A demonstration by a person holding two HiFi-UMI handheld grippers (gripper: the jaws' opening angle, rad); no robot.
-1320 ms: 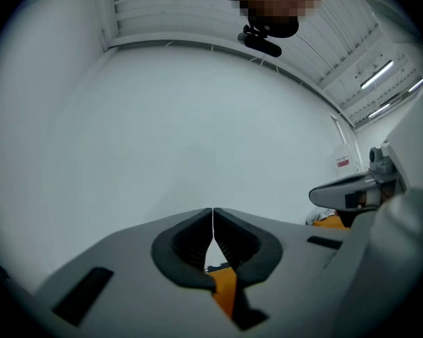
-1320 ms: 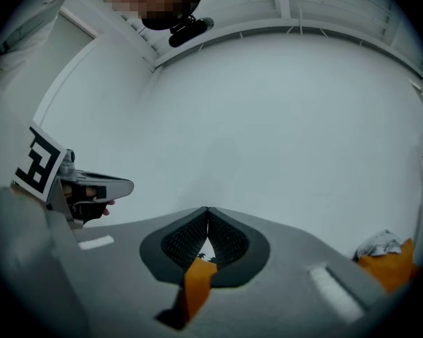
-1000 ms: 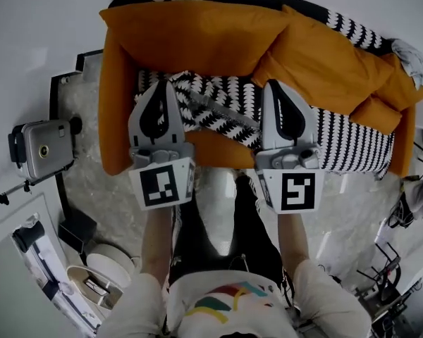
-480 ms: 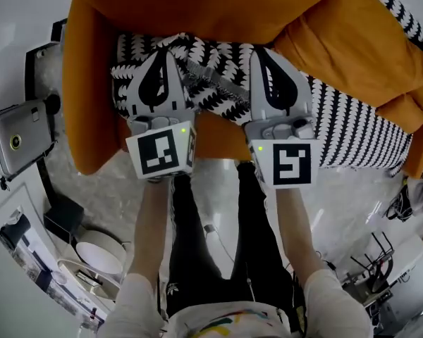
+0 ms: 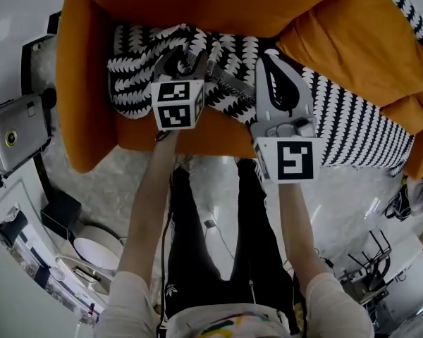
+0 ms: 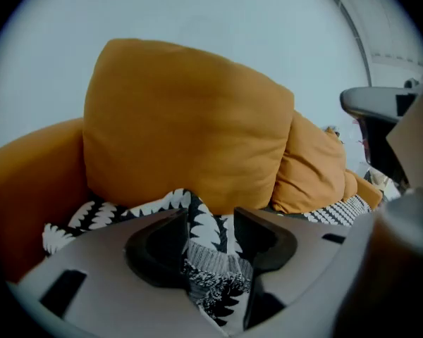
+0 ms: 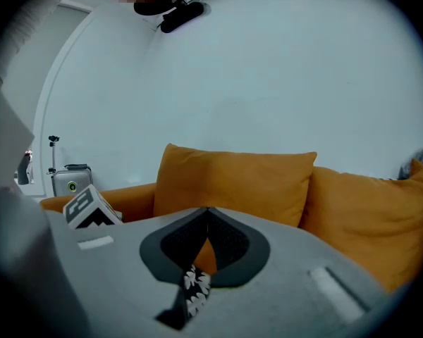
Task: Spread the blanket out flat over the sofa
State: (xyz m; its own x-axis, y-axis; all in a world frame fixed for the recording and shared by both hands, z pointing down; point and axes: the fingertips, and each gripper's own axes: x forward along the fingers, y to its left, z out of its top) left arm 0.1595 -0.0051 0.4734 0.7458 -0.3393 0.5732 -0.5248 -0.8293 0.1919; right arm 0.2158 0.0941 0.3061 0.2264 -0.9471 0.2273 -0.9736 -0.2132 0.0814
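Orange sofa (image 5: 92, 111), seen from above. The black-and-white patterned blanket (image 5: 352, 125) lies along its seat from the left armrest to the right end. It is bunched and ridged at the left, flatter and striped-looking at the right.

Person's left tool (image 5: 180, 62) points down into the bunched part, with its marker cube (image 5: 178, 104) facing up. Its jaws have just been opening and stand wide. A fold of blanket rises between them, lying against one pad and clear of the other.

Person's right tool (image 5: 269, 56) sits just beside it, over the middle of the seat. Its jaws meet at the tips and pinch a narrow strip of blanket a little further back.

Big orange back cushion (image 6: 187, 125) stands behind the fold, with a second cushion (image 6: 314, 167) next to it on the right.

Grey camera on a stand (image 5: 14, 129) sits off the sofa's left arm. Person stands at the seat's front edge, in dark trousers (image 5: 218, 238), on a pale marbled floor (image 5: 352, 210)
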